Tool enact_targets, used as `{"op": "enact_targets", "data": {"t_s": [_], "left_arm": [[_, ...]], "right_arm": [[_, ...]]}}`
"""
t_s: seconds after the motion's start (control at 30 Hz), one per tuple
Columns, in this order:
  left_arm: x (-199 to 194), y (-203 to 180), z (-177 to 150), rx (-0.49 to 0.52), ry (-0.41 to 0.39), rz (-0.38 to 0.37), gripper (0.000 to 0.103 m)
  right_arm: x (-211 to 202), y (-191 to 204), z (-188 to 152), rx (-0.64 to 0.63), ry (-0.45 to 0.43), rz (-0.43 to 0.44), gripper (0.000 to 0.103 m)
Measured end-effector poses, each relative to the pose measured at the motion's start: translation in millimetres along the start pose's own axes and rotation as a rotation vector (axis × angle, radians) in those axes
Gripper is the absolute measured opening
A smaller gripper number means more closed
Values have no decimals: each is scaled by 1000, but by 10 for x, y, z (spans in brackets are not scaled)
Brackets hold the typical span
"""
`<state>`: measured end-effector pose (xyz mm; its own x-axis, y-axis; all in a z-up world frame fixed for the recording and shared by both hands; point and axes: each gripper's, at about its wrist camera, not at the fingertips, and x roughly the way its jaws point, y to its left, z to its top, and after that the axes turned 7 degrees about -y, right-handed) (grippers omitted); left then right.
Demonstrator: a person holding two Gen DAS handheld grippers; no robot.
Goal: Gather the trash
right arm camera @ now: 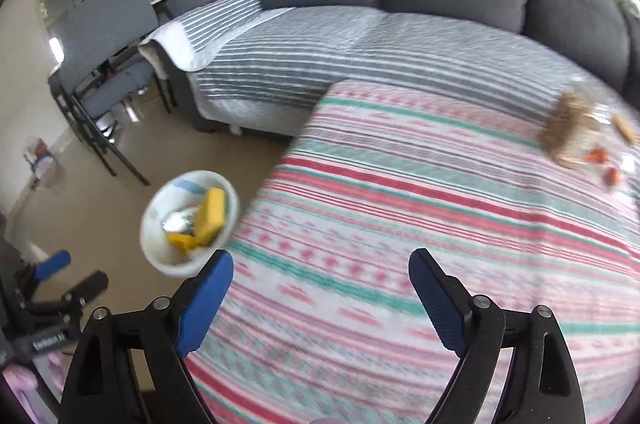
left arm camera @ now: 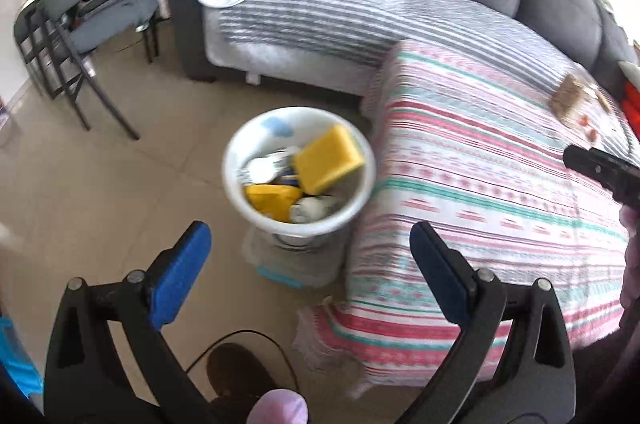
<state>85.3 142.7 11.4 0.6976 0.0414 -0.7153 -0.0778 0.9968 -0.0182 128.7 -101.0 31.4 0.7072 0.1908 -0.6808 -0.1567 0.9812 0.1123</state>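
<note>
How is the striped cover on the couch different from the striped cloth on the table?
The couch cover has grey and white stripes only; the table cloth is white with red, pink and teal patterned bands. The couch cover drapes over the seat and armrest; the table cloth lies flat on top and hangs down toward the floor. Blurred scraps lie on the far part of the table cloth; none show on the couch cover. Both are striped fabric.
</note>
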Motion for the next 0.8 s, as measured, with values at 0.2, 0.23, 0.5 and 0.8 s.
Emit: {"op": "enact_targets", "data": {"t_s": [0.2, 0.23, 0.5, 0.8], "left_arm": [[-344, -327, -117, 9, -52, -38, 99], [-411, -381, -151, 18, -64, -33, 99], [-711, -517, -482, 10, -125, 69, 99], [-785, -692, -738, 58, -126, 45, 99]], "right_arm": [[-661, -304, -393, 34, -54, -122, 102], [-737, -317, -457, 35, -67, -129, 103], [-970, -283, -1016, -27, -143, -210, 103], [-861, -357, -1280, -33, -87, -208, 103]]}}
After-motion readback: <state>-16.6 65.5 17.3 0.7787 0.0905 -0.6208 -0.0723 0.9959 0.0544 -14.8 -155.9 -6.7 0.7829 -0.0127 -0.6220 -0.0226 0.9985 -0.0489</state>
